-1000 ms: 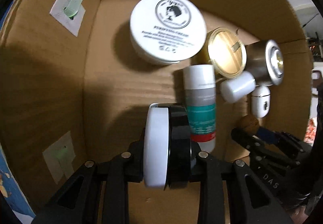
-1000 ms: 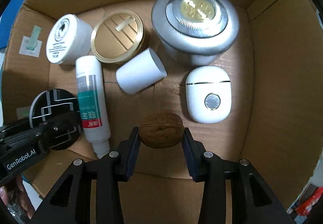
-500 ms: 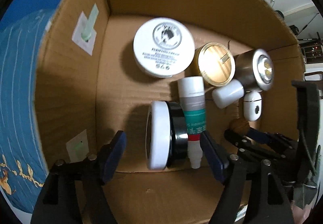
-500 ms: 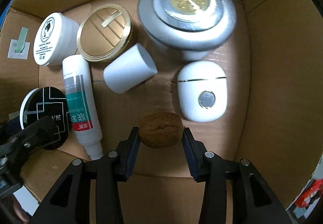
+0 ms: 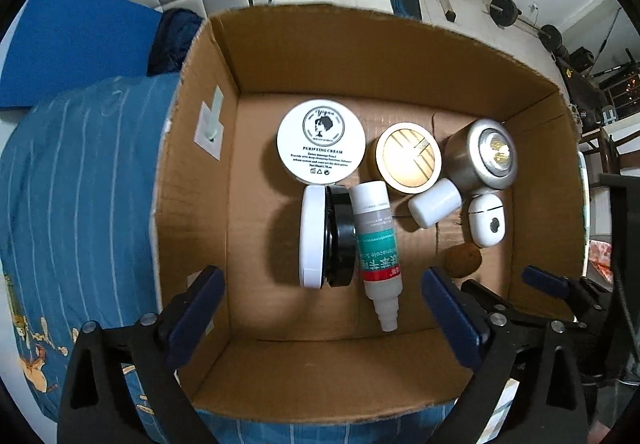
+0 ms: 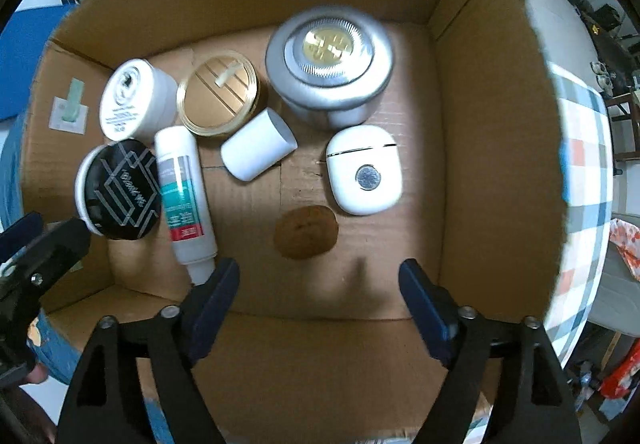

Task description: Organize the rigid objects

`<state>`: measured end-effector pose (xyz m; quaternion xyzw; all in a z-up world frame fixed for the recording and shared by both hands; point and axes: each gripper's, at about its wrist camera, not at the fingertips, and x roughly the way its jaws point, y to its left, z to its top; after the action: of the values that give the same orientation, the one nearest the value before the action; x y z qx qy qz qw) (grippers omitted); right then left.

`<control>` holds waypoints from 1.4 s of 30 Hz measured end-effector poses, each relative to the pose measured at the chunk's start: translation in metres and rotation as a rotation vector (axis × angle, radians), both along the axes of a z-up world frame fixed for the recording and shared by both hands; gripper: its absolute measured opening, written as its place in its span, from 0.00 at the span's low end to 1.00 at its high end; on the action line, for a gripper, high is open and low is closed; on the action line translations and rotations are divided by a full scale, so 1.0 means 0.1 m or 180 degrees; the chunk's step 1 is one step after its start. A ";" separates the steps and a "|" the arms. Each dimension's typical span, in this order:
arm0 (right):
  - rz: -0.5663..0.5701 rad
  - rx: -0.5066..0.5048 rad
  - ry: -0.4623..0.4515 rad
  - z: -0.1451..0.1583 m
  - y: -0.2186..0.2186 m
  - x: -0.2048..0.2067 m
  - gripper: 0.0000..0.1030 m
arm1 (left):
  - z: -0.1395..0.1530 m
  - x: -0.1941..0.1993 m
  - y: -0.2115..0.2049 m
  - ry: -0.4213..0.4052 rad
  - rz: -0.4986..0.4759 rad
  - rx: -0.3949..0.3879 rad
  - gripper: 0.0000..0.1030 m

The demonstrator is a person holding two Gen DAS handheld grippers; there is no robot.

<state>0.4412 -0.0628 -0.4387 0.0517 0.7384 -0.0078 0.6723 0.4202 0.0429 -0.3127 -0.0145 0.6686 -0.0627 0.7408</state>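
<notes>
Both claws let go & pulled back: left claw (image 5: pixel 320 308) wide open, compact (image 5: pixel 326 236) dropped; right claw (image 6: pixel 320 292) open, walnut (image 6: pixel 306 231) in box (image 6: pixel 480 164). Release step done; next fetch another obj.

Open cardboard box (image 5: pixel 224 180), white cream jar (image 5: pixel 321 140) upright at its back, gold-lidded jar (image 5: pixel 408 158) beside it, silver puck light (image 6: pixel 330 64), black-and-white tin (image 5: pixel 326 236) on edge touching a lying tube (image 5: pixel 376 244), white cap (image 6: pixel 258 150) on its side, white earbud case (image 6: pixel 364 170), walnut (image 6: pixel 305 231) nearest the front.

Blue striped bedspread (image 5: pixel 80 184), open cardboard box (image 5: pixel 192 244) resting directly on it
</notes>
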 end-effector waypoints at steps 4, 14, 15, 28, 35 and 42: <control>-0.0036 -0.0015 -0.0200 0.28 -0.06 -0.08 0.99 | 0.13 -0.14 -0.03 -0.0107 -0.0002 -0.0015 0.98; -0.0115 -0.0034 -0.0419 0.59 -0.14 -0.34 1.00 | 0.47 -0.46 -0.10 -0.0503 0.0029 0.0235 0.98; -0.0117 -0.0030 -0.0431 0.61 -0.14 -0.36 1.00 | 0.51 -0.50 -0.09 -0.0531 0.0039 0.0233 0.98; -0.0163 0.0112 -0.1018 1.69 -0.26 -1.11 1.00 | 1.51 -1.32 -0.14 -0.1102 0.0070 0.0165 0.98; -0.0159 0.0208 -0.1367 2.46 -0.34 -1.75 1.00 | 2.21 -1.94 -0.12 -0.1398 0.0115 0.0130 0.98; -0.0113 0.0206 -0.1585 3.11 -0.39 -2.35 1.00 | 2.69 -2.40 -0.07 -0.1585 0.0129 0.0066 0.98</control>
<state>0.2057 -0.1016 -0.1273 0.0865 0.5489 0.0170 0.8312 0.1806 0.0363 -0.0435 -0.0044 0.4656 -0.0426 0.8840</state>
